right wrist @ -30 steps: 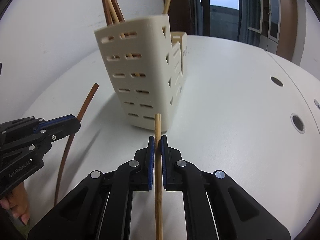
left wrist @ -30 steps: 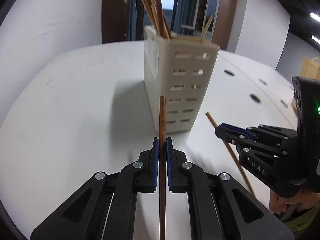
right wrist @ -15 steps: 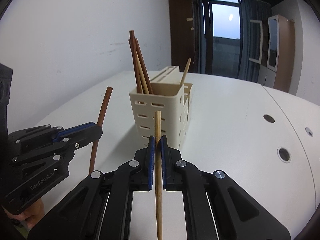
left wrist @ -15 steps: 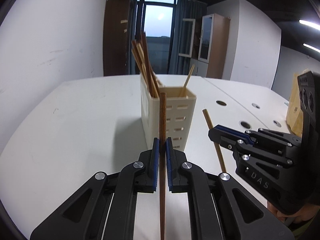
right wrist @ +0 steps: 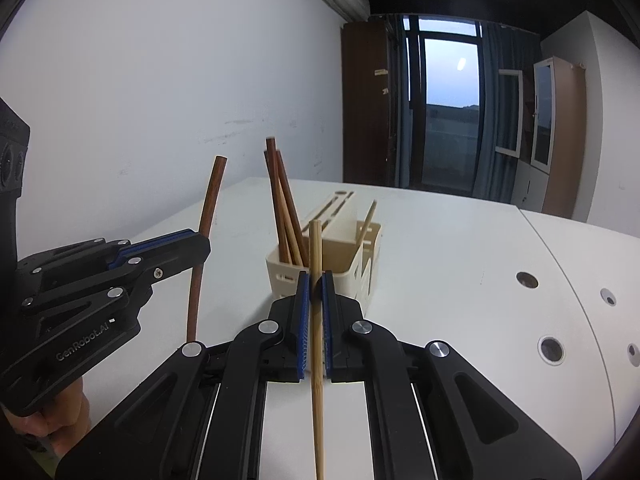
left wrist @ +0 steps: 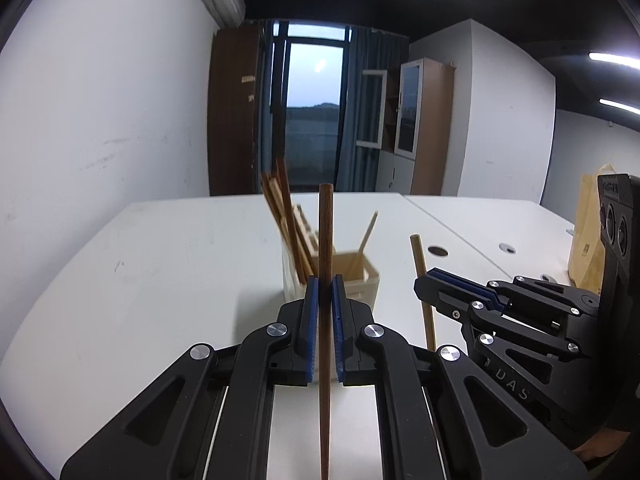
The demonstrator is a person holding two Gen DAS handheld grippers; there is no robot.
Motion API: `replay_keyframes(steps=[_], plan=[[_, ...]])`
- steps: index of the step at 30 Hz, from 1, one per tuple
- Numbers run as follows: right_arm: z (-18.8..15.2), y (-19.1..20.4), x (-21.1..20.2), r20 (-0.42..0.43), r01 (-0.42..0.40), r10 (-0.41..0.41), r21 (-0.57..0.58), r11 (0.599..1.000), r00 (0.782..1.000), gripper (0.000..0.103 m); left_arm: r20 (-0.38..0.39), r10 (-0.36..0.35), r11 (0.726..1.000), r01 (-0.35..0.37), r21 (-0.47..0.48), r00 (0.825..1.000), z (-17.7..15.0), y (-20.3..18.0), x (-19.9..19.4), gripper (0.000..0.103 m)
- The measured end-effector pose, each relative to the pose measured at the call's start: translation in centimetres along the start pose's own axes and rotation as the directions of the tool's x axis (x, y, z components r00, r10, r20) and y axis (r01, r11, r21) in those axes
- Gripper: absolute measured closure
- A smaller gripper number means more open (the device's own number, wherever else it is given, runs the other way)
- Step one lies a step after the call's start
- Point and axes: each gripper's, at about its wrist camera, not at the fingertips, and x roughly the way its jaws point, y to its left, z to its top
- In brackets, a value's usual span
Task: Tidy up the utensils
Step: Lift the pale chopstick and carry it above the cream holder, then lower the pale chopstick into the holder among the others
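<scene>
Since one second ago we have lifted both grippers, so the cream slotted plastic holder (left wrist: 352, 280) now sits lower in both views and we look at its open top.

On the left, the left gripper (left wrist: 325, 328) has its jaws closed narrow on a dark brown wooden chopstick (left wrist: 325, 240), which stands upright. On the right, the right gripper (right wrist: 315, 320) is clamped the same way on a pale bamboo chopstick (right wrist: 315, 264).

We think the lower tips can hit the holder's rim if we come down too early, and a thin stick can turn between the pads.

On the white table (left wrist: 168, 272), the holder's left compartment carries several brown chopsticks (right wrist: 282, 208); the right one has one pale stick (right wrist: 368, 222).
</scene>
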Motion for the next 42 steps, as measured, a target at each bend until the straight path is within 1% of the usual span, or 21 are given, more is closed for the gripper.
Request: replay_keyframes(steps=[9,13,19,22,25,29,33,36,42], plan=[[2.1,-1.1,-1.1,0.06,0.013,-0.015,0.021,1.0,0.998,0.096,0.082,0.005,0.999,-0.008,0.035,0.997,2.5,-1.3,-0.7,0.097],[2.8,-1.7,-1.2,0.089,-0.002,-0.002,0.04,0.999,0.996,0.096,0.117,-0.004,1.0,0.001,0.026,0.993,3.6,-1.4,-1.0,0.097],[3.7,-1.9,-0.7,0.114,-0.012,0.008,0.039,0.999,0.993,0.096,0.162,0.01,1.0,-0.013,0.018,0.987,4.3,-1.4,-0.8,0.097],[4.3,-2.2,-0.4,0.129,-0.023,0.017,0.042,0.999,0.992,0.096,0.172,0.016,1.0,-0.019,0.018,0.985,4.4,-1.4,-0.7,0.097],[4.8,-2.4,-0.3,0.153,-0.03,0.023,0.043,0.999,0.988,0.096,0.192,0.026,0.999,-0.031,0.021,0.981,4.9,-1.4,-0.6,0.097],[5.5,-2.4,-0.6,0.189,-0.034,0.026,0.04,0.999,0.982,0.096,0.223,0.024,1.0,-0.028,0.013,0.975,5.7,-1.3,-0.8,0.097],[6.3,-2.6,-0.7,0.227,-0.047,0.036,0.04,0.998,0.973,0.096,0.256,0.028,1.0,-0.03,0.006,0.966,6.4,-1.4,-1.1,0.097],[6.7,-2.6,-0.9,0.263,-0.051,0.041,0.033,0.998,0.964,0.096,0.295,0.032,0.999,-0.035,0.005,0.955,6.5,-1.6,-1.2,0.097],[7.4,-2.3,-1.6,0.349,-0.086,0.077,0.009,0.996,0.934,0.096,0.366,0.037,0.999,-0.034,-0.014,0.93,7.2,-1.2,-1.3,0.097]])
